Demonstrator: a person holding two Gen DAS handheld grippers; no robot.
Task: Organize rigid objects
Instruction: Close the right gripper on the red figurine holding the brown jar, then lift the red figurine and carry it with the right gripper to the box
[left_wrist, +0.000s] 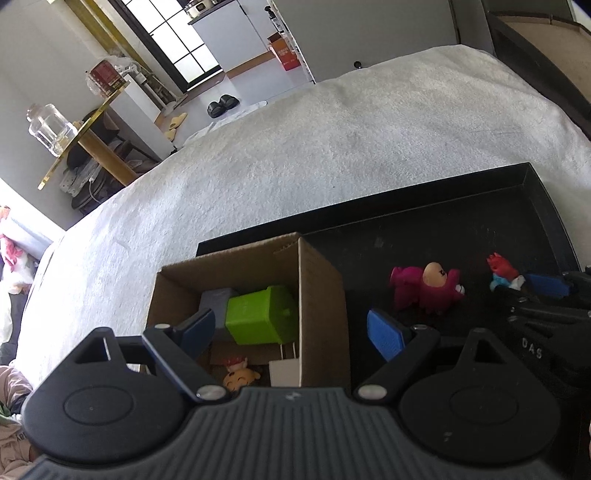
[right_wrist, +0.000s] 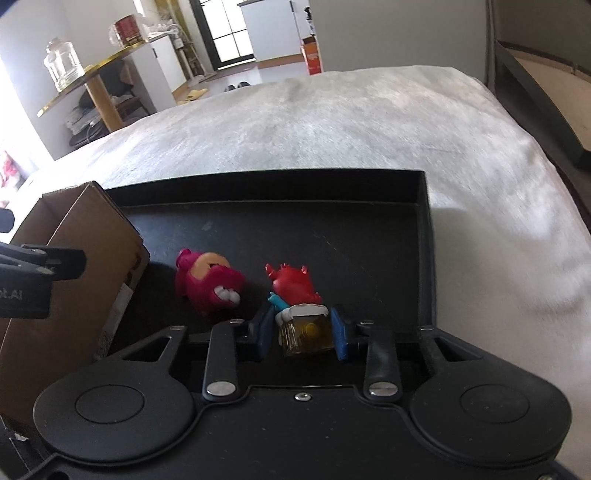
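Nearest the right wrist camera, the right gripper (right_wrist: 303, 334) is closed on a red figure (right_wrist: 295, 286) with a clear yellowish base; both blue pads (right_wrist: 340, 332) press against that base. No earlier picture is given. The figure stands on the floor of a black tray (right_wrist: 424, 236), in its near right part.

Just left of it lies a pink figure (right_wrist: 208, 282), tipped on its side, apart from the red one. Further left, a cardboard box (right_wrist: 92, 236) stands in the tray's left end, with its right wall near the pink figure.

From the left wrist camera, the left gripper (left_wrist: 291, 332) has its jaws wide apart and holds nothing. Its left pad (left_wrist: 195, 328) is over the open box; its right pad (left_wrist: 386, 332) is outside the box wall, over the tray floor. Inside the box are a green block (left_wrist: 262, 314), a grey block (left_wrist: 214, 301) behind it, a small white item (left_wrist: 284, 371) and a yellow figure (left_wrist: 240, 374) at the near side.

The tray rests on a white fleecy cover (left_wrist: 295, 147).
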